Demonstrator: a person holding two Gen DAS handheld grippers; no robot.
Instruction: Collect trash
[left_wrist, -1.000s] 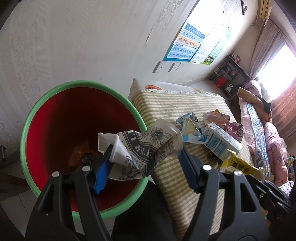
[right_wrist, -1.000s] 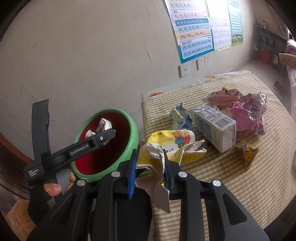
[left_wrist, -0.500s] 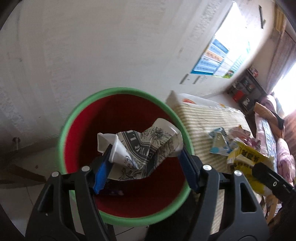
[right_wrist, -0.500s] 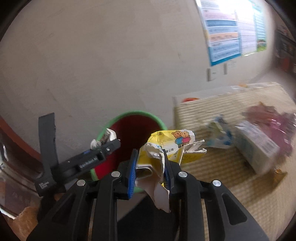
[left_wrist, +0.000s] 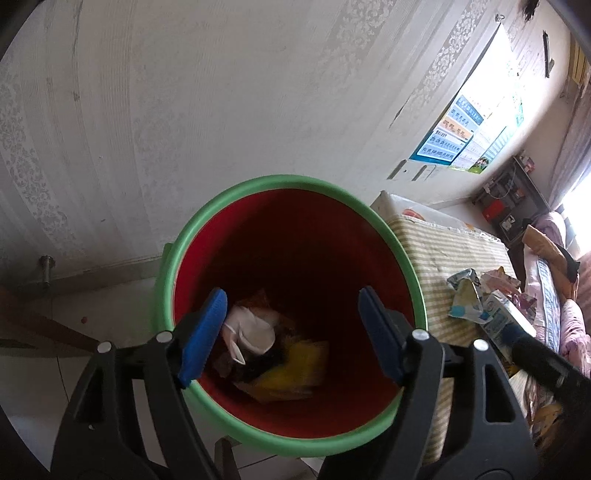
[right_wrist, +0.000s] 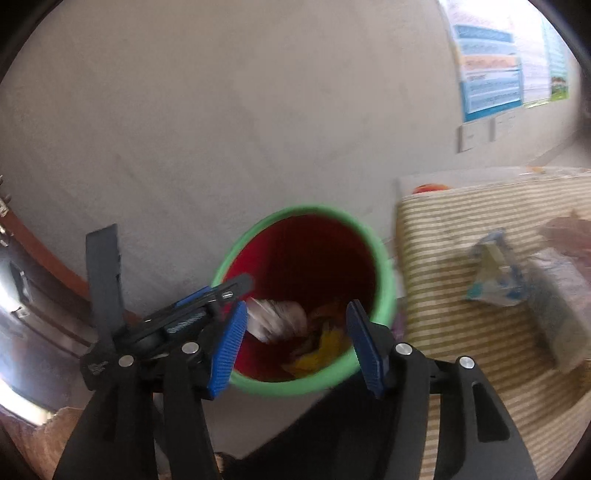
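Note:
A red bin with a green rim (left_wrist: 258, 184) stands on the floor beside the table; it also shows in the right wrist view (right_wrist: 314, 210). My left gripper (left_wrist: 291, 332) is open and empty above its mouth. My right gripper (right_wrist: 295, 347) is open and empty above the bin too. Inside lie a crumpled white paper (left_wrist: 251, 328) and a yellow wrapper (left_wrist: 291, 373); the paper (right_wrist: 280, 317) and the wrapper (right_wrist: 317, 354) also show in the right wrist view. The left gripper's body (right_wrist: 177, 321) appears at the bin's left edge.
A table with a striped cloth (left_wrist: 443, 254) stands right of the bin and holds a blue-white wrapper (left_wrist: 465, 299), a milk carton (left_wrist: 506, 325) and pink wrappers (left_wrist: 502, 277). A white wall (left_wrist: 221, 92) is behind the bin. Wooden furniture (right_wrist: 37, 258) is at left.
Both grippers moved over the bin and opened. The printed paper left my left gripper and the yellow wrapper left my right gripper; both now lie in the bin.

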